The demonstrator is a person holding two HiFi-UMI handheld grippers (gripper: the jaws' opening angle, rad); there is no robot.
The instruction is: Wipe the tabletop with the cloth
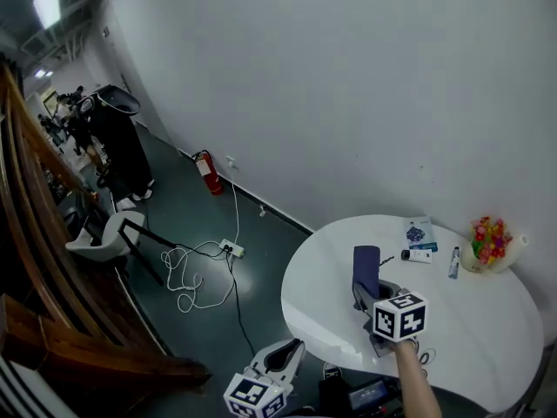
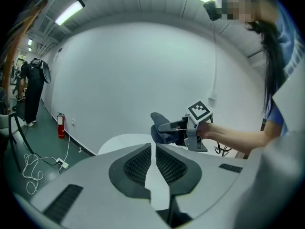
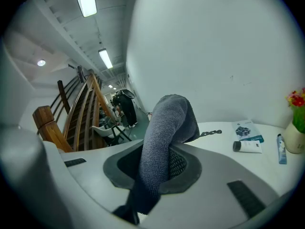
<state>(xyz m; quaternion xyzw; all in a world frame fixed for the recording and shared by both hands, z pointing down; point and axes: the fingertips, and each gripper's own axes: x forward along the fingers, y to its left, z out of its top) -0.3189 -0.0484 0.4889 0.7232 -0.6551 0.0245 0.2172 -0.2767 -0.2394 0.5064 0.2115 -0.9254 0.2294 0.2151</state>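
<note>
One soft, grey, knitted cloth [image 3: 164, 128] stands pinched in the right tool's [image 3: 162, 168] jaws over the round white counter's [image 1: 324, 277] middle. The left tool [image 2: 153, 161], closed and empty, hangs off its edge.

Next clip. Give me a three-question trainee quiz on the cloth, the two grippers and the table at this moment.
1. Multiple choice: what does the right gripper hold between its jaws?
A) a tube
B) the grey cloth
C) nothing
2. True or false: the left gripper also grips the cloth.
3. Fill in: the white tabletop is ___ in shape.

Key: 1 B; 2 false, its jaws are together with nothing between them; 3 round.
</note>
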